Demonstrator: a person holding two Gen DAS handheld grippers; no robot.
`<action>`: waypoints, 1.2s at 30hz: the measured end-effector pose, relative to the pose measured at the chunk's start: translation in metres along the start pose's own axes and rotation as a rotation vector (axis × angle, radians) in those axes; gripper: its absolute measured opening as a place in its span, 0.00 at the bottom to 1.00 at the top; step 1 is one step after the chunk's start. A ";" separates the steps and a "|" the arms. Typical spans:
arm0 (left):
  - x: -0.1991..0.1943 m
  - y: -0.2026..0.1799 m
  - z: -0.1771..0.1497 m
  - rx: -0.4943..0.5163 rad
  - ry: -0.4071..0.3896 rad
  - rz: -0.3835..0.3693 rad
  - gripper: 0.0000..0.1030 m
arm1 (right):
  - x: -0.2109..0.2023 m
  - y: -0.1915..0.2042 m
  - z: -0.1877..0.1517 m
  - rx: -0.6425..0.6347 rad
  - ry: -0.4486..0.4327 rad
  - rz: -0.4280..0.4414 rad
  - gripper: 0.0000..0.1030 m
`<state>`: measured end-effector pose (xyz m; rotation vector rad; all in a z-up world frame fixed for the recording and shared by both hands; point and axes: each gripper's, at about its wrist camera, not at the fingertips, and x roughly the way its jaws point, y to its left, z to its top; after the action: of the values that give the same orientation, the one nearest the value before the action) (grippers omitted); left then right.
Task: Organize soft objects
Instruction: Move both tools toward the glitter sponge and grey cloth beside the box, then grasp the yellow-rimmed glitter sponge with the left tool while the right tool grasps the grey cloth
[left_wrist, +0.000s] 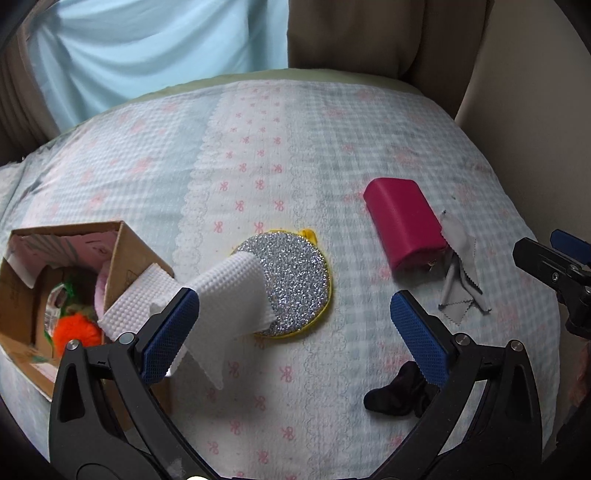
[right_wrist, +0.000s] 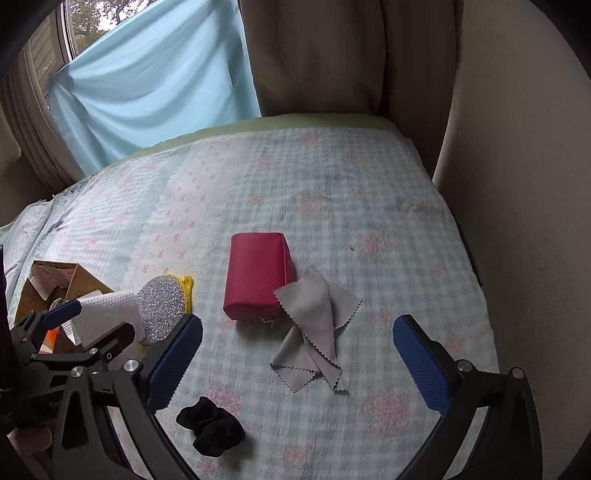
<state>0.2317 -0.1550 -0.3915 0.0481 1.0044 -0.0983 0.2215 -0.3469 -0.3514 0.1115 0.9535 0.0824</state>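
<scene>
Left gripper (left_wrist: 295, 321) spread wide, white cloth (left_wrist: 225, 302) draped on left finger.

You are in a home bedroom: a bed (right_wrist: 332, 206) covered with a pale checked quilt printed with pink bows sits against beige curtains (right_wrist: 314, 55), a light blue sheet (right_wrist: 155, 85) hangs over a window (right_wrist: 88, 22) showing trees outside.
</scene>
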 end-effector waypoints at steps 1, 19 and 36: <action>0.009 -0.001 -0.002 0.005 0.011 0.004 1.00 | 0.009 -0.001 -0.003 -0.001 0.012 0.000 1.00; 0.081 -0.002 0.012 0.014 0.073 0.049 1.00 | 0.087 -0.015 -0.019 -0.019 0.092 0.010 1.00; 0.125 0.024 0.011 0.008 0.132 -0.003 1.00 | 0.120 -0.015 -0.027 -0.024 0.118 -0.050 0.83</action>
<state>0.3102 -0.1395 -0.4910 0.0615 1.1358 -0.1027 0.2690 -0.3462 -0.4653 0.0614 1.0727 0.0543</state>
